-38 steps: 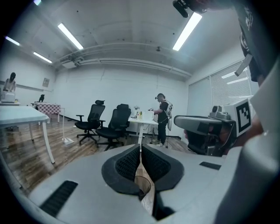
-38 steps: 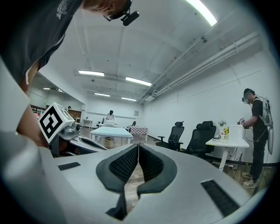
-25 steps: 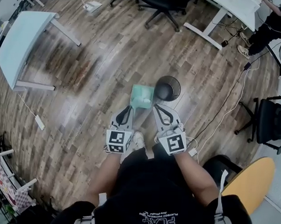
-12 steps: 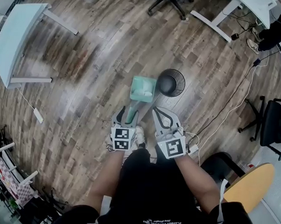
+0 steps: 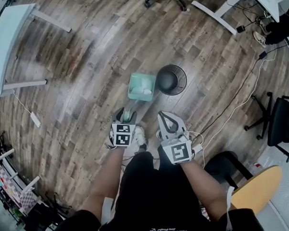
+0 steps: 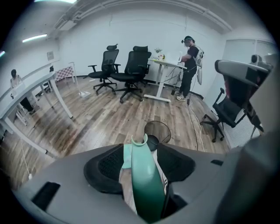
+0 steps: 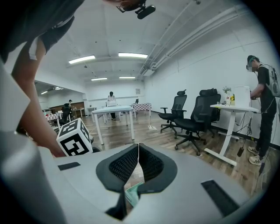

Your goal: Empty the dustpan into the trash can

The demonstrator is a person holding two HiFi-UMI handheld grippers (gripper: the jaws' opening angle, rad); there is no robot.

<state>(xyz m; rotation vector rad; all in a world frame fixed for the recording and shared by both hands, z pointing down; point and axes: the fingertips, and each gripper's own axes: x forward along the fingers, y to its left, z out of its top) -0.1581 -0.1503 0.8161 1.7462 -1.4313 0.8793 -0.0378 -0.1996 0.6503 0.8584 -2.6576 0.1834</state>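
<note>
Head view. Wood-plank floor, brown, worn pale in streaks. The dustpan lies flat on it: mint-green plastic, square tray, with a few white scraps inside. Its slim handle runs back toward our feet. The trash can is round, black wire mesh with a dark inside. It stands upright just beside the tray's right side; we cannot tell if they touch. Both our forearms reach down and forward past the knees. The left tool sits over the handle's end, its marker cube facing up. The right tool hangs beside it, clear of the dustpan, with nothing in it.

Left gripper view. The tool tips steeply toward the floor. Its black ribbed pads are parting, and the smooth, rounded green handle stands between them. Floor shows on either side of the handle, so the pads are not pressing on it. The handle ends in a small open hook, and the mesh can shows just past it.

Right gripper view. This tool points nearly level across the room, toward black office chairs. Its ribbed pads meet at the tips, closed on nothing. A sliver of green shows low, beneath them.
</note>
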